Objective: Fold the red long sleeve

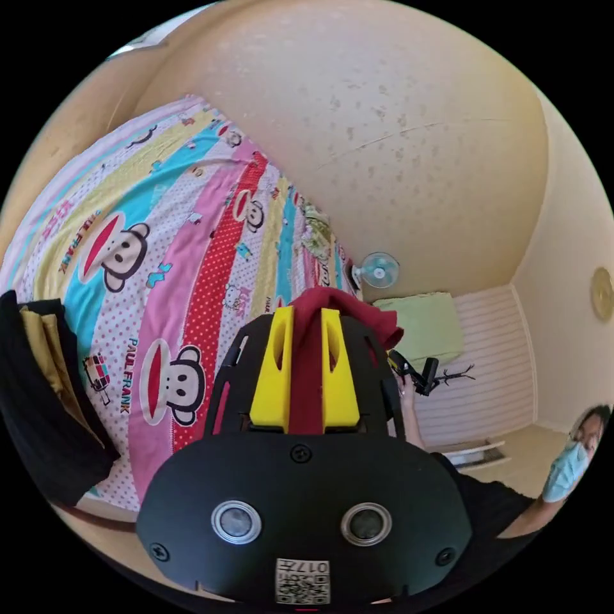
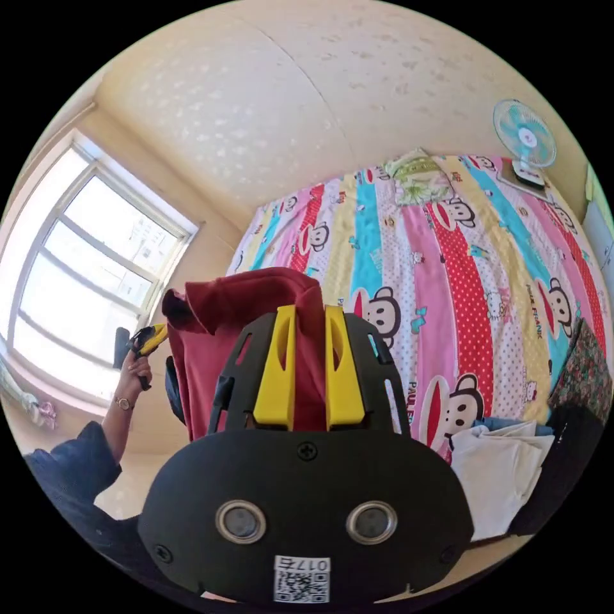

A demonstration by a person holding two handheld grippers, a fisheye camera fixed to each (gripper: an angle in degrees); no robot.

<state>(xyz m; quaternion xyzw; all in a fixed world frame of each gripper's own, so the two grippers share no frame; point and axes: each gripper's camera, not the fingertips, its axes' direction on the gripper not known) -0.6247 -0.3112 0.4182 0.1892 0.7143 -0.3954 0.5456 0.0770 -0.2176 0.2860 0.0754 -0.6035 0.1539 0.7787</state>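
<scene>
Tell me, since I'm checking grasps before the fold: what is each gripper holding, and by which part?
Both hold the red long sleeve. The left gripper and right gripper each pinch a fold of its fabric; which part cannot be told.

We see a dark red long sleeve [image 2: 249,307] between yellow jaws on a black left gripper [image 1: 306,320] and a black right gripper [image 2: 306,320]. The bed sheet [image 1: 192,256] carries stripes of pink, cyan, yellow, white with pink dots and red with white dots, printed with cartoon monkey faces. At nine o'clock in the left gripper view lies a black garment [image 1: 38,409] with mustard cloth inside. At four o'clock in the right gripper view we see white folded clothes [image 2: 499,467]; at one o'clock, a turquoise fan [image 2: 526,137]. We note cream walls [image 1: 384,128] with faint mottling.
</scene>
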